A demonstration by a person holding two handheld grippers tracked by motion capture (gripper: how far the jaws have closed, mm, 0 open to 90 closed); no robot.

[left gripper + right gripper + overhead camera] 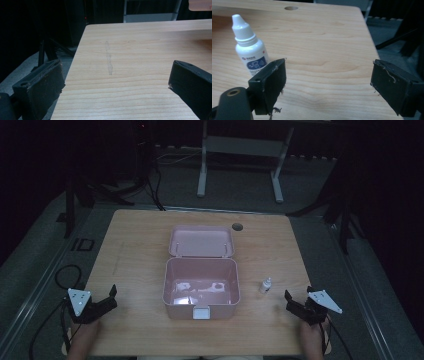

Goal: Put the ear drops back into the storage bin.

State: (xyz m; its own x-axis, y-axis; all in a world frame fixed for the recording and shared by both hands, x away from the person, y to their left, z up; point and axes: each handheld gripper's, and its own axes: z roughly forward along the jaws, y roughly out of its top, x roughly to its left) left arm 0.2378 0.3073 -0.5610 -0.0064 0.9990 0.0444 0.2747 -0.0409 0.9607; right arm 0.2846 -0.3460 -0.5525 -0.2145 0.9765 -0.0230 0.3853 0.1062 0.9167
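Dropper bottle (265,285) upright on tabletop (140,250), right of open pink box (201,292), untouched. Right tongs (296,303) wide, empty, near bottle. Left tongs (106,300) wide, empty. Grasp and placement pending.

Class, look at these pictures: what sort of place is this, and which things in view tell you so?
Probably a dim lab or recording workspace, not a home: a bare wooden table on a grey floor, trailing cables, hand-held grippers, left and right, and staged items, a pink box and dropper bottle.
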